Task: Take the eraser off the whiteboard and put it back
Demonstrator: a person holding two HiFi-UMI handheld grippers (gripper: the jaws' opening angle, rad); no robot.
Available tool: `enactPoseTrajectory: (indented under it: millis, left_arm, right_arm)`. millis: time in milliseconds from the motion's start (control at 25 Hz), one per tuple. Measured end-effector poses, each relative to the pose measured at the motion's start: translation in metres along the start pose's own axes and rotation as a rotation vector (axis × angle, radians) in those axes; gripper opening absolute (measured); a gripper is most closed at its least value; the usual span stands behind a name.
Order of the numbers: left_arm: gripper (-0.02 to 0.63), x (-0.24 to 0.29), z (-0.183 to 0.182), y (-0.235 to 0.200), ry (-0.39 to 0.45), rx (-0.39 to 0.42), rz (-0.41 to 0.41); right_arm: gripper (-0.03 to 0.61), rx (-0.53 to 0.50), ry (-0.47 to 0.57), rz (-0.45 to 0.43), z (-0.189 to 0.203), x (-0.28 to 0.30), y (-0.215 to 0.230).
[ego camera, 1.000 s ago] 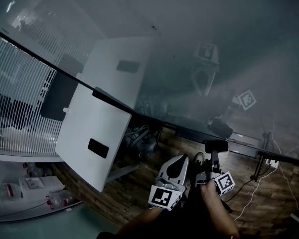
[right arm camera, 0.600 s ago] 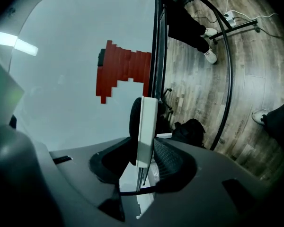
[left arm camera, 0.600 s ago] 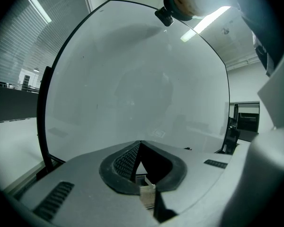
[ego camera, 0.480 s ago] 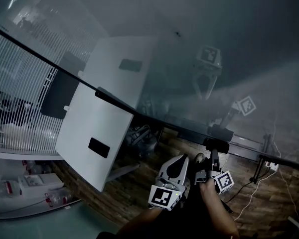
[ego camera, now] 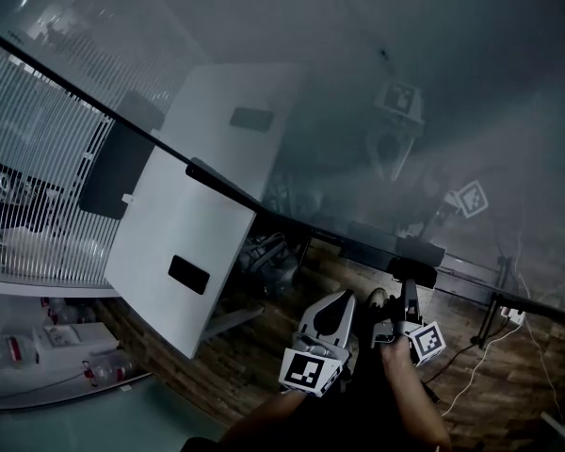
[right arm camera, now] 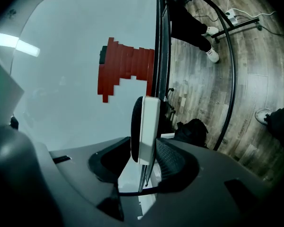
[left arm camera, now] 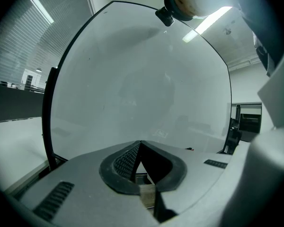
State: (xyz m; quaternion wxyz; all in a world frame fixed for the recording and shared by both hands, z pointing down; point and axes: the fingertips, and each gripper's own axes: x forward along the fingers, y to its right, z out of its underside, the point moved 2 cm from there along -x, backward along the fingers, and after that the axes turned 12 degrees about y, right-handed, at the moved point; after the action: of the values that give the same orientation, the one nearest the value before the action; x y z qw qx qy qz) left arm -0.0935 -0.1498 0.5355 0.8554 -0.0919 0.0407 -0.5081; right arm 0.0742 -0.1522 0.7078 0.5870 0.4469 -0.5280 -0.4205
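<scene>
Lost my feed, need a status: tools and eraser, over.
Left tool shut, empty. Right tool opening, eraser between its jaws at whiteboard edge. No obstruction seen.

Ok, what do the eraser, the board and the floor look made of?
Eraser: smooth white shell, likely plastic, with a dark matte pad on one face, probably felt.
Board: hard and glossy, with a bright light reflection; glass or coated panel, can't tell.
Floor: grey-brown planks with grain, wood or wood-look laminate.

A white eraser [right arm camera: 149, 122] with a black side is sitting between the grey right gripper's [right arm camera: 144, 142] opening jaws. Ahead, a red patch [right arm camera: 125, 70] is showing.
</scene>
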Motion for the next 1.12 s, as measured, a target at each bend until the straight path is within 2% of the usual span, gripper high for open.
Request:
enactPoseTrajectory:
  millis: [520,800,960,1000,1080,1120]
  left_arm:
    - [0.008,-0.014,-0.004,0.002,0.014,0.004,-0.001]
    - [0.008,-0.022,-0.011,0.004,0.028,0.002,-0.005]
    - [0.006,-0.028,-0.013,0.008,0.032,-0.007,0.007]
    - [0.006,-0.028,-0.016,0.010,0.040,-0.006,0.015]
    - [0.006,-0.030,-0.023,0.014,0.060,0.001,0.029]
    - [0.008,-0.032,-0.026,0.016,0.073,0.002,0.031]
  right_arm:
    - [0.181,-0.030,-0.021,0.013,0.003,-0.009,0.008]
    - [0.181,-0.050,-0.054,-0.037,0.008,-0.022,-0.003]
    - [0.178,-0.132,-0.105,-0.086,0.013,-0.034,-0.018]
    - [0.156,-0.155,-0.103,-0.097,0.011,-0.037,-0.024]
    - [0.048,-0.200,-0.092,-0.111,0.006,-0.042,-0.035]
    - [0.022,-0.221,-0.088,-0.116,0.003,-0.045,-0.041]
